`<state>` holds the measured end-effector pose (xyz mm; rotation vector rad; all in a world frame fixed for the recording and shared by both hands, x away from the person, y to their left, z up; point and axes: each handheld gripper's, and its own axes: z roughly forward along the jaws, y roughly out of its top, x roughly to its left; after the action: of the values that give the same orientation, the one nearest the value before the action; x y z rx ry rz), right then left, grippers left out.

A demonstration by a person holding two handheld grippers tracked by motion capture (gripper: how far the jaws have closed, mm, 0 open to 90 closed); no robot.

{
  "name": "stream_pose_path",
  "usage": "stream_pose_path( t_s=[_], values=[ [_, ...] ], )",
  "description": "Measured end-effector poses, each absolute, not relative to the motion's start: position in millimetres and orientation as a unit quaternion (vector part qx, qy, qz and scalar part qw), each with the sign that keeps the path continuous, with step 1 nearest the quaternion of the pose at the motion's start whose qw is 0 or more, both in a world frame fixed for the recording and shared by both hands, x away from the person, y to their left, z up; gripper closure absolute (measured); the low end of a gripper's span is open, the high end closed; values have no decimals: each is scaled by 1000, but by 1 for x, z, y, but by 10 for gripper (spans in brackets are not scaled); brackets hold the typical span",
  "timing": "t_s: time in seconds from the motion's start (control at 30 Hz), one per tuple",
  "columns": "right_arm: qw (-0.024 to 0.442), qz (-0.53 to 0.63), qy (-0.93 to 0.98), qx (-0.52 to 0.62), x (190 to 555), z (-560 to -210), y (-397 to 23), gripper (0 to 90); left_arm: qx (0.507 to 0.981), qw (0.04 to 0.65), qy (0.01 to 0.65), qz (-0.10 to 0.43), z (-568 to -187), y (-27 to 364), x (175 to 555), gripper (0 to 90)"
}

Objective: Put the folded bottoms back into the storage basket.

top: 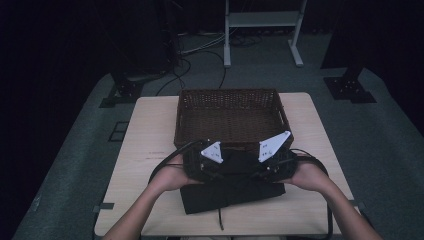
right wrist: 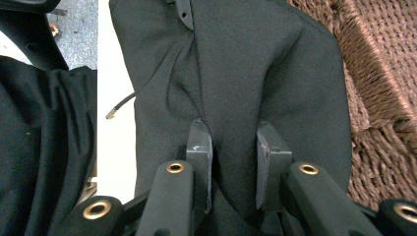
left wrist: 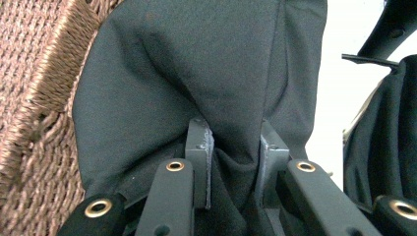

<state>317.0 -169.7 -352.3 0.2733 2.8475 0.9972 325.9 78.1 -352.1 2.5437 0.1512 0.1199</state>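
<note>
High view: black garment (top: 232, 192) lies on the table (top: 150, 130), its far edge lifted by both grippers just before the wicker basket (top: 230, 117). Left gripper (left wrist: 231, 162) is clamped on a fabric fold; right gripper (right wrist: 233, 162) likewise. Right gripper view adds a drawstring tip (right wrist: 111, 114). No legible writing or labels.

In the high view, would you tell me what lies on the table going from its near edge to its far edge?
Near table edge → black cloth → left gripper and right gripper side by side, each shut on the cloth's raised far part → wicker basket.
</note>
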Motion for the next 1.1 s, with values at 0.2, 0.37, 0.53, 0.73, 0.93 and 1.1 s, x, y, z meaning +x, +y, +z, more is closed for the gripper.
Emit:
stream_pose_path(
  t_s=[0.2, 0.37, 0.53, 0.73, 0.93, 1.1],
  values=[
    [57, 333, 937, 90, 319, -342, -170, 720, 955, 288, 54, 51, -340, 78, 328, 728],
    [58, 337, 936, 87, 321, -334, -170, 719, 955, 289, 53, 49, -332, 79, 330, 728],
    [61, 341, 934, 88, 322, -328, -171, 719, 955, 288, 49, 49, -324, 79, 333, 728],
    [66, 349, 931, 89, 324, -318, -173, 719, 954, 289, 48, 56, -312, 79, 336, 728],
    [63, 358, 927, 88, 328, -310, -174, 719, 954, 291, 47, 54, -303, 80, 339, 728],
    [67, 360, 926, 85, 331, -302, -174, 719, 954, 292, 45, 60, -295, 81, 342, 728]
  ],
)
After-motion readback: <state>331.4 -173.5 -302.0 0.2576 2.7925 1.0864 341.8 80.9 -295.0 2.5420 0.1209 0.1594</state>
